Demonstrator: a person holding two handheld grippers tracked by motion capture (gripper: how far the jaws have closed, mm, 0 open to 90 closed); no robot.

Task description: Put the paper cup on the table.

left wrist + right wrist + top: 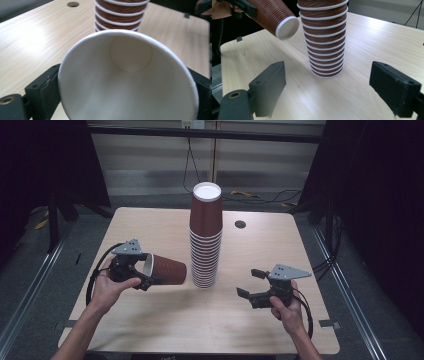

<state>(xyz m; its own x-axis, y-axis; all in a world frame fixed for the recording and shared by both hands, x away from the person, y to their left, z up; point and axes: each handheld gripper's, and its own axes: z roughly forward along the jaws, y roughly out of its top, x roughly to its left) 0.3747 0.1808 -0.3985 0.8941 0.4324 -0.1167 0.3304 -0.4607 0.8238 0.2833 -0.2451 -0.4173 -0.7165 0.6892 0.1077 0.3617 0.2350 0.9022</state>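
One cup (165, 268) in left tongs (146, 279) beside tall cup stack (205, 237).

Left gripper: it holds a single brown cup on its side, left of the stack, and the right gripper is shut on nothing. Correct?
Not quite. The right gripper is open, fingers wide apart in the right gripper view. The left gripper does hold the single cup sideways, left of the stack.
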